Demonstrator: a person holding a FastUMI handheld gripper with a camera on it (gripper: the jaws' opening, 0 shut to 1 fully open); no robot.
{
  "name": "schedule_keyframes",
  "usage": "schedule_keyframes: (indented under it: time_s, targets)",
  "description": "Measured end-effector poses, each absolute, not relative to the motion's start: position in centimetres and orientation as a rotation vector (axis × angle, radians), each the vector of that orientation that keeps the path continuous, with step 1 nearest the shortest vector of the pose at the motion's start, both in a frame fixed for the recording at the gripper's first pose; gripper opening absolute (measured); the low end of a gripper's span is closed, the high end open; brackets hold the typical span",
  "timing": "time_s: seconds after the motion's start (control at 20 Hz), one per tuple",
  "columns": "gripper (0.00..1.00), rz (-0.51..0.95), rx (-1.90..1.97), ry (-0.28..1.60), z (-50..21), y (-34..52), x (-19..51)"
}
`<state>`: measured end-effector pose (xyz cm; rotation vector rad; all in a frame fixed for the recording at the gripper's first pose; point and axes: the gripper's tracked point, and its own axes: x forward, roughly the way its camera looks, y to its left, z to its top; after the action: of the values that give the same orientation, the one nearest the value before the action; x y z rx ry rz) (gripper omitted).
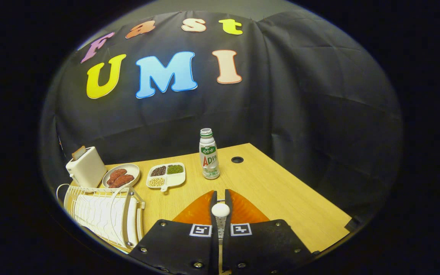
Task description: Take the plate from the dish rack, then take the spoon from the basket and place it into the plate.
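Bottle stands beyond the hand-held gripper; dish rack left of it.

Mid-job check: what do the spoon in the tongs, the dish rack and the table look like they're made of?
The white spoon, pinched between the shut tongs, has a glossy round end, likely ceramic or plastic, on a dull perforated metal-looking stem. The white wire dish rack looks like coated metal: thin bent rods. The light wooden table shows printed-looking grain, probably laminate.
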<state>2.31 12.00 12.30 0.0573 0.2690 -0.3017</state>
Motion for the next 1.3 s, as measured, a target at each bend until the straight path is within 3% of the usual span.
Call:
schedule_keyframes:
  time_s: [0.45, 1.3]
  targets:
    - [0.04, -0.283, -0.019, 0.181, 18.9, 16.1, -0.4]
    - [0.04, 0.153, -0.056, 0.256, 15.3, 38.8, -10.1]
